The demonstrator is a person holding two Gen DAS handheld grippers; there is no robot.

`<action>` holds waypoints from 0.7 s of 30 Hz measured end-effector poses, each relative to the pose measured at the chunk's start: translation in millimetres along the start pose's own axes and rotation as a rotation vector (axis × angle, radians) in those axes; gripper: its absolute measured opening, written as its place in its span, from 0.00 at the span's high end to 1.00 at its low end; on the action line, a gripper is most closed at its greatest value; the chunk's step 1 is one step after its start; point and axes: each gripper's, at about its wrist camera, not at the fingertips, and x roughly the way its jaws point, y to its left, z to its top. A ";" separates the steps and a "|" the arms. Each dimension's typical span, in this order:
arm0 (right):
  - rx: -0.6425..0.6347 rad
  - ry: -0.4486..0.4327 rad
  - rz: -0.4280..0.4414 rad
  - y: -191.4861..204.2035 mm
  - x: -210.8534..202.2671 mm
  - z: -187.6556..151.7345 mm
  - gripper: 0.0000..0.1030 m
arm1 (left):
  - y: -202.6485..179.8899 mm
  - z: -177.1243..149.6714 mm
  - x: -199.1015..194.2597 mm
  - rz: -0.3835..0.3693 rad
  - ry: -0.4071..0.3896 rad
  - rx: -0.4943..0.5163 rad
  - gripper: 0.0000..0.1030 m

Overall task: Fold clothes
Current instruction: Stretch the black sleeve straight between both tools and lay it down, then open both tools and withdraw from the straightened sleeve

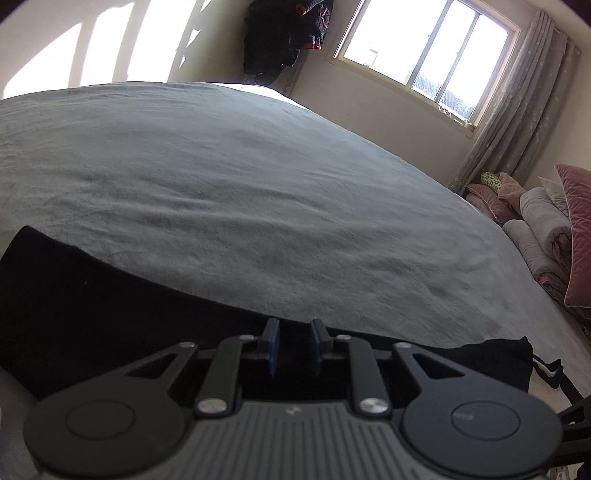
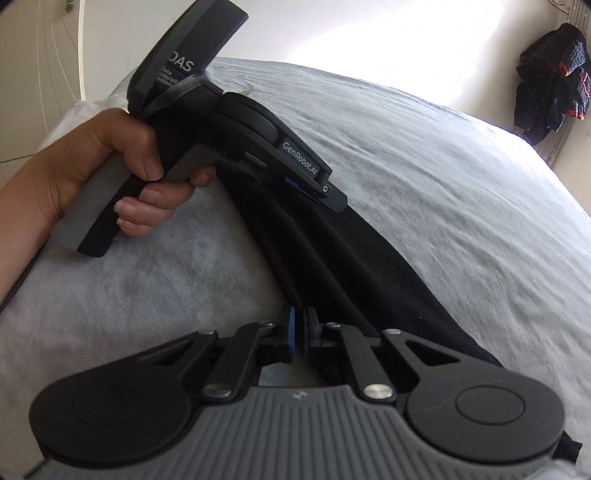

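Cut off by the left and bottom edges of the left wrist view: the black garment (image 1: 110,314), near part hidden under the left claw (image 1: 294,345). Too dark for seams or garment type. Hidden in the right wrist view: whether fabric sits between the blue pads (image 2: 291,332) of the right claw (image 2: 298,334). Blown out by glare: the far side of the bed (image 2: 406,74). Too small to identify: dark clothing (image 1: 288,33) hanging far off by the window.
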 end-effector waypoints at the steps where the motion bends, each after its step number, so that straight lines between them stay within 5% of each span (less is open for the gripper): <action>1: 0.022 -0.012 0.031 -2.5 -6.6 -1.3 0.94 | -0.6 0.7 -2.8 0.007 -0.010 0.001 0.82; 8: 0.102 -0.028 -0.006 0.4 0.8 -16.5 0.86 | -10.0 -7.0 7.3 0.130 -0.036 0.081 0.82; 10: 0.146 -0.048 -0.025 3.6 -9.2 -16.3 0.74 | -13.7 -9.6 9.8 0.152 -0.050 0.111 0.81; 11: 0.174 -0.076 -0.037 4.4 -20.9 -20.8 0.59 | -14.6 -10.5 10.6 0.160 -0.058 0.120 0.80; 12: 0.201 -0.107 -0.051 5.2 -33.4 -26.0 0.52 | -11.9 -11.0 8.9 0.147 -0.063 0.104 0.79; 16: 0.342 -0.147 -0.142 6.5 -89.3 -61.2 0.52 | -1.3 -13.1 1.7 0.094 -0.083 0.037 0.74; 21: 0.537 -0.126 -0.337 19.7 -173.4 -133.9 0.42 | 12.0 -15.8 -7.3 0.027 -0.108 -0.045 0.58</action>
